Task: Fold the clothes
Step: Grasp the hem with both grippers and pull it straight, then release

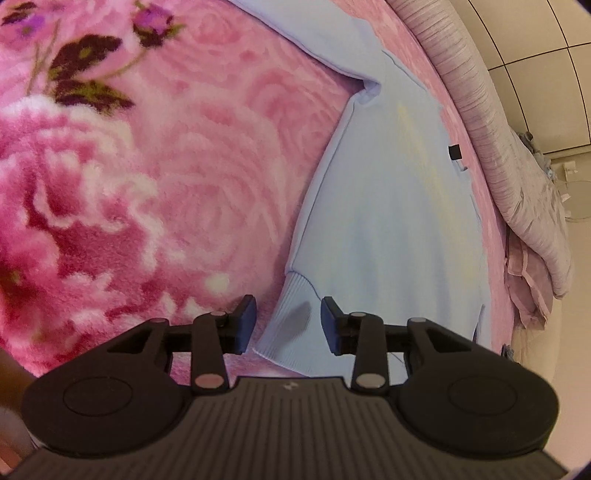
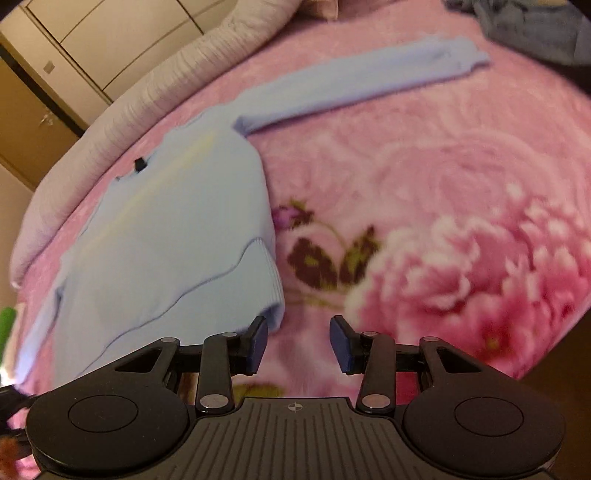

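A light blue sweater (image 1: 388,221) lies flat on a pink floral blanket (image 1: 147,184), with a small black tag (image 1: 454,151) at its neck. My left gripper (image 1: 289,325) hovers over the ribbed hem (image 1: 284,343) at the sweater's near corner. Its jaws are open, the hem lies below the gap, and the pads do not press on it. In the right wrist view the sweater (image 2: 166,240) fills the left side, with one sleeve (image 2: 351,85) stretched out to the upper right. My right gripper (image 2: 298,343) is open over bare blanket (image 2: 443,184), its left pad beside the hem corner (image 2: 271,291).
A rolled grey-lilac quilt (image 1: 498,147) (image 2: 147,96) runs along the bed's far edge behind the sweater. A dark grey-blue garment (image 2: 535,29) lies at the far right corner. Wardrobe doors (image 2: 55,55) stand beyond the bed. Something green (image 2: 7,325) shows at the left edge.
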### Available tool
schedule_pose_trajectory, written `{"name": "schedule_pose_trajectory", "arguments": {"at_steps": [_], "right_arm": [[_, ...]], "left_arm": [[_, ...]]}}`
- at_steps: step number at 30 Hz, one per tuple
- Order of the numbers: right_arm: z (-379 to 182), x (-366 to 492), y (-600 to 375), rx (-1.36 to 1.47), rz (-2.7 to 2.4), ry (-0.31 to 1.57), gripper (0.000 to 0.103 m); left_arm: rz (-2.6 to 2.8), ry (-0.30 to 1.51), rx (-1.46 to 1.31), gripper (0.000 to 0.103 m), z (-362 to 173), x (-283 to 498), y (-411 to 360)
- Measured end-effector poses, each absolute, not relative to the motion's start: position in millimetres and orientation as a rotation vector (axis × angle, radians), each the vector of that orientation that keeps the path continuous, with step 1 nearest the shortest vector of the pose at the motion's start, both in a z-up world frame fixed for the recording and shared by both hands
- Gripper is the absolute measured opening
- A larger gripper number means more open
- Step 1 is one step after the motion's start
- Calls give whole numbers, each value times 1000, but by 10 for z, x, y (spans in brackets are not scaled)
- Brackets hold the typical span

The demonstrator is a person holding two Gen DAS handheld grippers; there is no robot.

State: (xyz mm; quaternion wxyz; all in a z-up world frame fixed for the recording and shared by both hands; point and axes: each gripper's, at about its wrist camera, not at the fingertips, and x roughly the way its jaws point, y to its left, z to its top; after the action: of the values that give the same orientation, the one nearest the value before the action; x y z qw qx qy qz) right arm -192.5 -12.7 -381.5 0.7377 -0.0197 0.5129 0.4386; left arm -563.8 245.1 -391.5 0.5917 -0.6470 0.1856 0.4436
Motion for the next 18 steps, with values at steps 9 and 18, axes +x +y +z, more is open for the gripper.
{"name": "schedule_pose_trajectory", "arguments": {"at_steps": [9, 18], "right_arm": [[-3582, -2391, 127, -445, 996, 800, 2], [-3902, -2642, 156, -909, 1115, 749, 3]], "left_arm": [[985, 438, -1505, 25, -3929, -5690, 2505], [961, 465, -1529, 17, -3951, -5824, 2501]]}}
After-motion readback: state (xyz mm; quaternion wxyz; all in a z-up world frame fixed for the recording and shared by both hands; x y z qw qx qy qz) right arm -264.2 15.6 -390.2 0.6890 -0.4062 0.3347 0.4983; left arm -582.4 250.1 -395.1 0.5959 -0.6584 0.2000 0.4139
